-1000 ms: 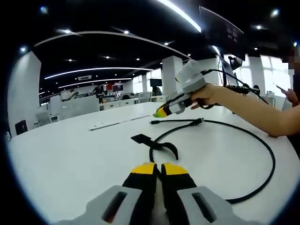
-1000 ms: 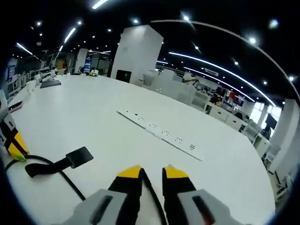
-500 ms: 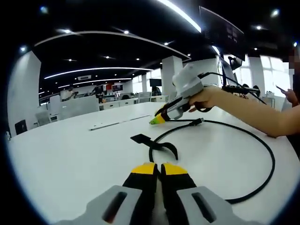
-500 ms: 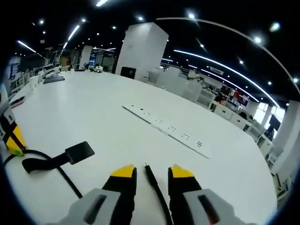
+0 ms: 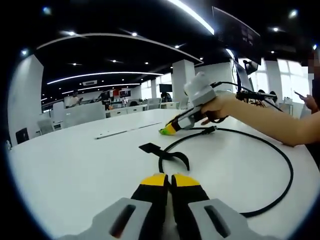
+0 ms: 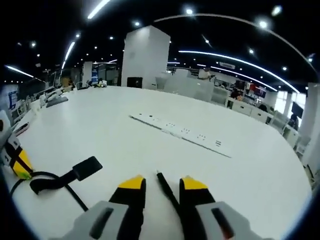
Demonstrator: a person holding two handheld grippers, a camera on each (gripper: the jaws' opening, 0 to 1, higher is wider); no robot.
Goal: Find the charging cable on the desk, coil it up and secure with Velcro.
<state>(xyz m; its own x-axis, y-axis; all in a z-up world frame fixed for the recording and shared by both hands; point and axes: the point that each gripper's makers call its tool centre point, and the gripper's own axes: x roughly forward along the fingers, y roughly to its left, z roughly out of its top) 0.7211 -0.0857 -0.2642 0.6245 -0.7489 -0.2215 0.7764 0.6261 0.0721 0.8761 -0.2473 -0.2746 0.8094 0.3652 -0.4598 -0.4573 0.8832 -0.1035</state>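
Two grippers are seen over a broad white table (image 5: pixel 65 170), most of which lies bare. In the left gripper view the left gripper (image 5: pixel 167 181) is held low with its yellow-tipped jaws pressed together on nothing, just short of the black charging cable (image 5: pixel 280 155), which is spread in a wide open loop across the right part of the table. A black Velcro strap (image 5: pixel 167 154) is fastened on the cable at the near side of the loop, its free tab lying flat to the left. The right gripper (image 6: pixel 163 183) is held by a hand (image 5: pixel 216 106) above the cable's far end; in its own view its jaws are parted around the cable's plug end (image 6: pixel 161 177), apparently without clamping it. A white power strip (image 6: pixel 182 133) is laid further out, well apart from the cable, with open surface running to the far table edge.
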